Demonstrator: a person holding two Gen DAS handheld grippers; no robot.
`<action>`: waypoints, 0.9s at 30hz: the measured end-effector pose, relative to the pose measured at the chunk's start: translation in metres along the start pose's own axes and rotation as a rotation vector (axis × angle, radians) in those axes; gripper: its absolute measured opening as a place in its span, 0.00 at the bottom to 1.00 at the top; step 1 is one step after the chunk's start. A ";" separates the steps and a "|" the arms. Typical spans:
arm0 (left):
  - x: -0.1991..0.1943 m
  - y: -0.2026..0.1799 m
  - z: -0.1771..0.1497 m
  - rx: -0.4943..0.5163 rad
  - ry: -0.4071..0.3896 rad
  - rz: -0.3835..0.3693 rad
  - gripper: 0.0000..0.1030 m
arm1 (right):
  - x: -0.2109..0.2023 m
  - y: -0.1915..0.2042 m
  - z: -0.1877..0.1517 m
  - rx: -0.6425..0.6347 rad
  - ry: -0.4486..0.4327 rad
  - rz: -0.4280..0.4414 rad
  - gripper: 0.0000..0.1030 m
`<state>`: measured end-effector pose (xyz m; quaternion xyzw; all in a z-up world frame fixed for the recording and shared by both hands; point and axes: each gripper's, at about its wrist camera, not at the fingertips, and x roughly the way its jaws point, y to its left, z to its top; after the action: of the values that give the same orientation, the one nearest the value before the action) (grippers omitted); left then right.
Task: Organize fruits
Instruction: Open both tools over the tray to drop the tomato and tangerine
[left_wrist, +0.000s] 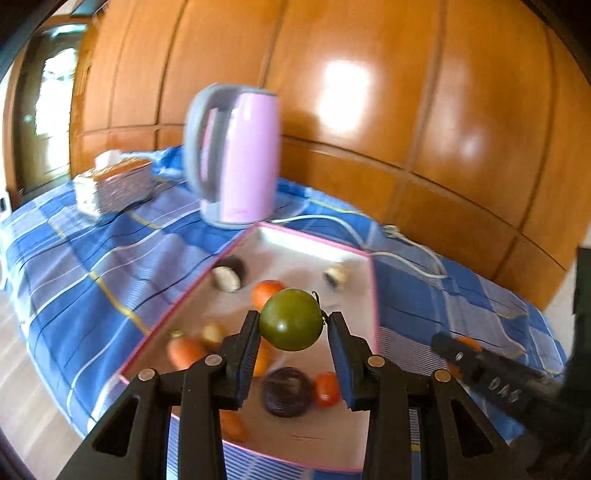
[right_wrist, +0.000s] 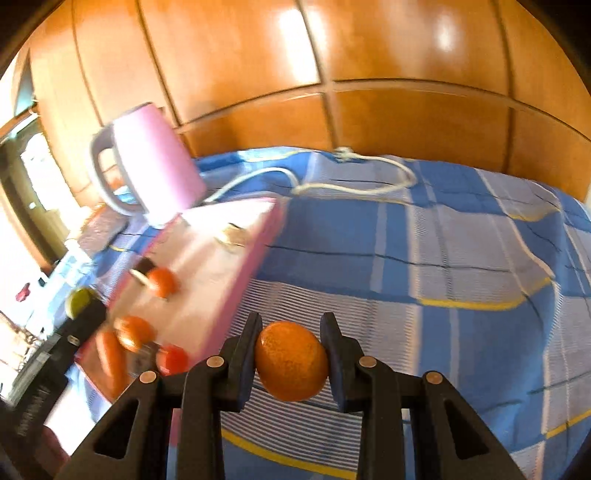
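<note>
In the left wrist view my left gripper (left_wrist: 294, 316) is shut on a round green fruit (left_wrist: 290, 320), which hangs above a pink-rimmed white tray (left_wrist: 373, 295). In the tray lie an orange (left_wrist: 267, 291), a carrot (left_wrist: 184, 351), a red tomato (left_wrist: 327, 388), a dark purple fruit (left_wrist: 286, 391) and cut mangosteen pieces (left_wrist: 229, 276). In the right wrist view my right gripper (right_wrist: 291, 326) is shut on an orange (right_wrist: 291, 361) over the blue plaid cloth (right_wrist: 443, 258), right of the tray (right_wrist: 243, 295). The green fruit (right_wrist: 79, 301) shows blurred at the left edge.
A pink electric kettle (left_wrist: 240, 155) stands just behind the tray. Its white cord (left_wrist: 406, 247) trails across the cloth to the right. A tissue box (left_wrist: 114, 184) sits at the back left. A glossy wooden panelled wall (left_wrist: 406, 92) runs behind the table.
</note>
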<state>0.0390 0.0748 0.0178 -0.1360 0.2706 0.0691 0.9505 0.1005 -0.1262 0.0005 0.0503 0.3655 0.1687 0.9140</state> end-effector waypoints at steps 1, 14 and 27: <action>0.003 0.005 0.000 -0.017 0.010 0.007 0.36 | 0.002 0.007 0.004 -0.006 0.002 0.015 0.32; 0.017 0.029 -0.002 -0.134 0.062 0.034 0.46 | 0.041 0.061 0.027 -0.058 0.068 0.118 0.35; 0.010 0.027 -0.001 -0.126 0.037 0.061 0.54 | 0.029 0.054 0.019 -0.024 0.042 0.123 0.41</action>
<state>0.0415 0.1011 0.0051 -0.1885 0.2874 0.1126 0.9323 0.1178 -0.0650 0.0071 0.0584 0.3786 0.2300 0.8946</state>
